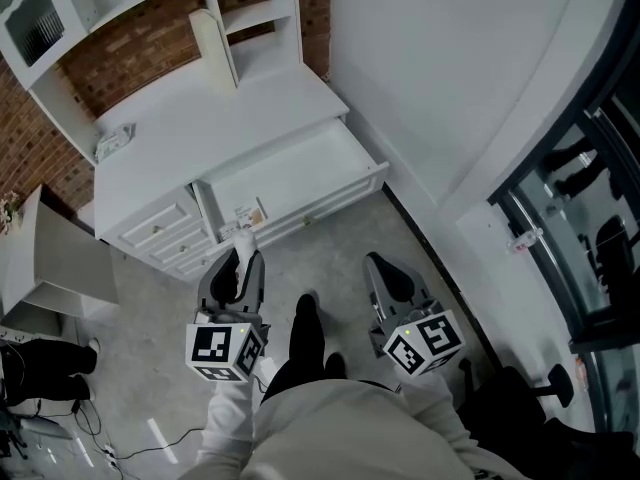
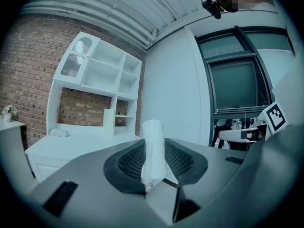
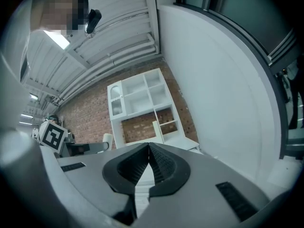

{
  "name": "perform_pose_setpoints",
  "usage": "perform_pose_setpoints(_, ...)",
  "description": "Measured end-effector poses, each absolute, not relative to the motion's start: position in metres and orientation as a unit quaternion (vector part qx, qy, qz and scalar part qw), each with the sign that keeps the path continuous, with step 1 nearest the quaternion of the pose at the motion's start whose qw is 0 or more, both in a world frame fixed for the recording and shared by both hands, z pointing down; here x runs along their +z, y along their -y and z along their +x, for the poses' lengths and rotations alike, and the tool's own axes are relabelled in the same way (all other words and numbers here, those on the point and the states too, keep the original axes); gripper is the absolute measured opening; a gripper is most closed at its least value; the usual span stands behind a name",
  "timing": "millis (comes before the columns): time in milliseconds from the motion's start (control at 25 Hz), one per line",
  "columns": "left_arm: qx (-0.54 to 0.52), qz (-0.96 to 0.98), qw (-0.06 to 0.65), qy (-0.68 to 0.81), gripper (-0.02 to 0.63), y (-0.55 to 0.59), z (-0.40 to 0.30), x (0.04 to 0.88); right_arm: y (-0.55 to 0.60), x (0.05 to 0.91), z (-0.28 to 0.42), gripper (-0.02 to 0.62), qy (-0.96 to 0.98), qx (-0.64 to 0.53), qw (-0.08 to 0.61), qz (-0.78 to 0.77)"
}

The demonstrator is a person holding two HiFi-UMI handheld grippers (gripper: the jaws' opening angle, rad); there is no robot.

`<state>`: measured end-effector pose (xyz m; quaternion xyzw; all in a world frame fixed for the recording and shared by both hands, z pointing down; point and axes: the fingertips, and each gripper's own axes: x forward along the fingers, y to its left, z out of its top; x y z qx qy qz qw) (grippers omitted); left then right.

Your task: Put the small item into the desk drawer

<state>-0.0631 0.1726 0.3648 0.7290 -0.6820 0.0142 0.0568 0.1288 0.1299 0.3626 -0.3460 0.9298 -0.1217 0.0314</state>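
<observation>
Between the jaws of the left hand-held gripper (image 2: 155,161): small white wrapped item (image 2: 153,136), upright, clamped by both pads. Right hand-held gripper (image 3: 148,147): jaws together, nothing in them. Ahead of both: white desk (image 1: 190,143), its drawer (image 1: 330,204) pulled open, apart from the item.
</observation>
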Motion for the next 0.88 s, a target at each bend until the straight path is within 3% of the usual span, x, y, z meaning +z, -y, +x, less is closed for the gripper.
perform_pose_setpoints(880, 0.021, 0.768, 0.053, 0.638, 0.135, 0.022, -0.138, 0.367, 0.047, 0.364, 0.039, 0.028, -0.915, -0.126, 0.032, -0.381)
